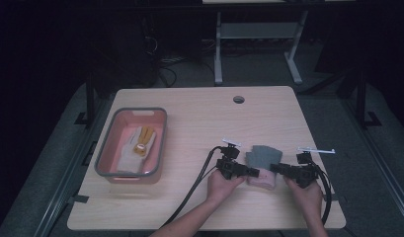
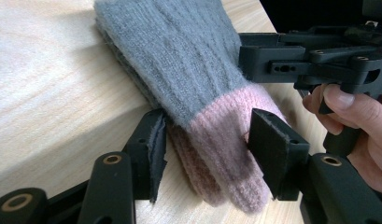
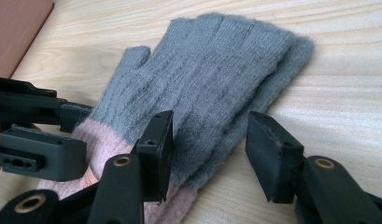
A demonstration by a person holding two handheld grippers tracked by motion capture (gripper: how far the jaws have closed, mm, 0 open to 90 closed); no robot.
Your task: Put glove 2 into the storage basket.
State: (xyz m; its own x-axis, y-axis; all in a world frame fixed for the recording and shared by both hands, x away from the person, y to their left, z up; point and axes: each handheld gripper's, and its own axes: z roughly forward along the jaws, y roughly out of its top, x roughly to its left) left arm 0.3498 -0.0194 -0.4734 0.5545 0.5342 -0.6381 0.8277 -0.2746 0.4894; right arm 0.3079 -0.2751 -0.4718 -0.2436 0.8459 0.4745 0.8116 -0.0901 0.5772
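Note:
A grey knit glove [image 1: 262,157] with a pink cuff [image 1: 262,181] lies on another like it, near the table's front edge. My left gripper [image 1: 254,173] comes at the cuff from the left. In the left gripper view the pink cuff [image 2: 216,140] sits between the jaws of the left gripper [image 2: 205,140], close to both pads and not visibly squeezed. From the right, my right gripper [image 1: 273,168] straddles the gloves' side edge. There the right gripper [image 3: 209,144] has one pad over the grey knit [image 3: 212,74] and the other clear of it.
A pink tub with a grey rim [image 1: 108,143] stands at the table's left and holds a pale glove with yellow fingers [image 1: 140,143]. A round cable hole [image 1: 238,99] sits near the far edge. Black cables trail off the front edge. Bare wood lies between tub and gloves.

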